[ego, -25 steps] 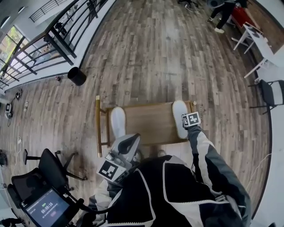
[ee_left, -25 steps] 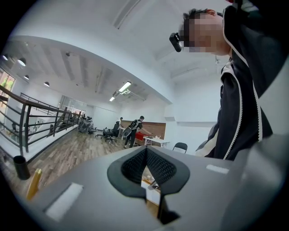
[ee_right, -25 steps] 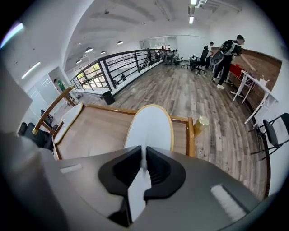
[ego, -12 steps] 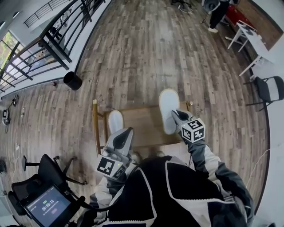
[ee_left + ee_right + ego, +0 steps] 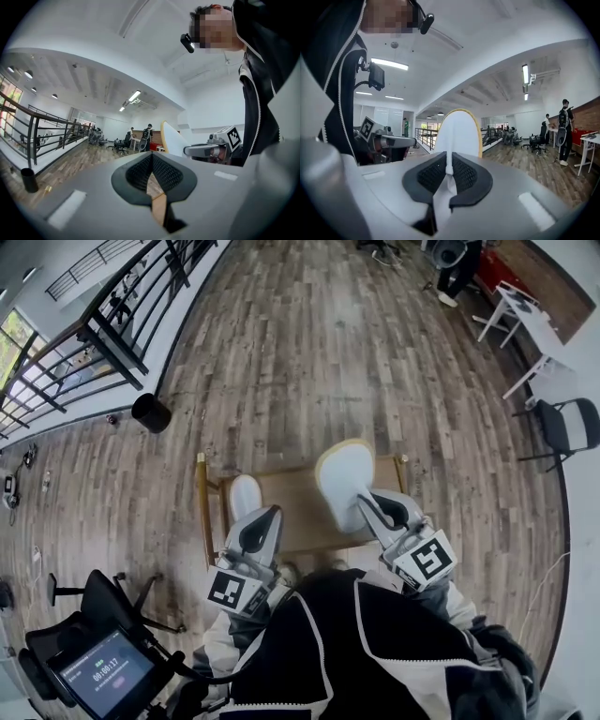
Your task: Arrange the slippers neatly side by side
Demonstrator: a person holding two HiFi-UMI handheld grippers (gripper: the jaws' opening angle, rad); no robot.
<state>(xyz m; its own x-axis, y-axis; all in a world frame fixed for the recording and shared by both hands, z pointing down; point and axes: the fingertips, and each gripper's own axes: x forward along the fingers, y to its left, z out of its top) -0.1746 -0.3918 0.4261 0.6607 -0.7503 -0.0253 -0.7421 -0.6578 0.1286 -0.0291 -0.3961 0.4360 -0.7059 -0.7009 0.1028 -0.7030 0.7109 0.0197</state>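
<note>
Right gripper (image 5: 449, 174) fingers pinch a white, yellow-edged slipper (image 5: 341, 480) over the table (image 5: 292, 507). Left gripper (image 5: 152, 176) fingers are closed and empty near the other white slipper (image 5: 245, 495).

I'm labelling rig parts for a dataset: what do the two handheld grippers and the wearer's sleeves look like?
The left gripper and right gripper are smooth grey shells with black ribbed pads at the jaws. Each carries a white cube printed with black square markers. The sleeves belong to a black jacket with white panels and piping.
</note>
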